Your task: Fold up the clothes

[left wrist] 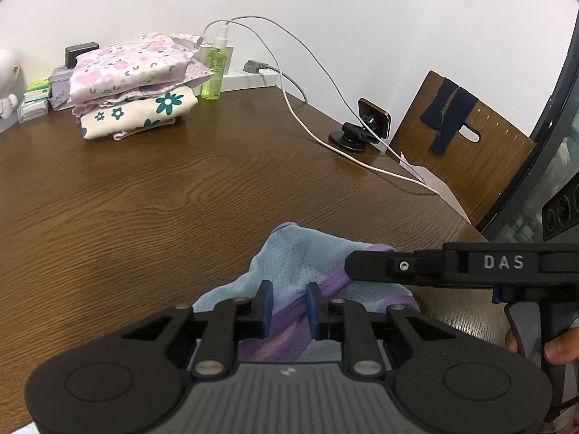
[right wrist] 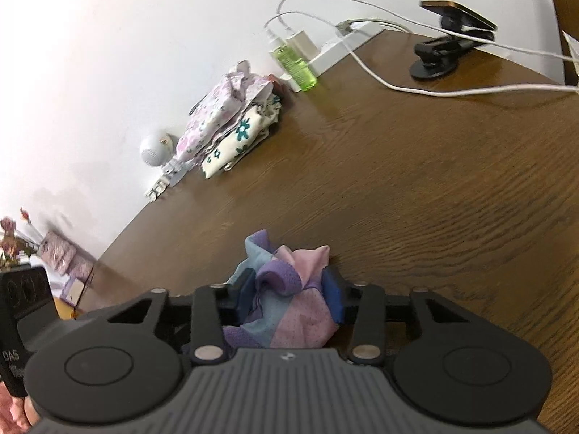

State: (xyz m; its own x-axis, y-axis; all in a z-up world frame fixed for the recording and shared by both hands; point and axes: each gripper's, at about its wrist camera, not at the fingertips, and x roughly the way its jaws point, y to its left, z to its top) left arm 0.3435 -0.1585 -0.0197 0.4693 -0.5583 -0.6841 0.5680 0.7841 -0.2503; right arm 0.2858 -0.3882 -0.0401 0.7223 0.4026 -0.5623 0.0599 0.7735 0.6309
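Observation:
A small mesh garment in light blue, purple and pink lies at the near edge of the brown wooden table. In the left wrist view my left gripper hovers over its purple stripe, blue pads apart, with flat cloth showing in the gap. My right gripper reaches in from the right onto the garment's far side. In the right wrist view the garment is bunched up between the right gripper's fingers, which press on both sides of it.
A stack of folded floral clothes sits at the back left beside a green spray bottle. White cables and a phone on a black stand lie at the right edge. A wooden chair stands past the table.

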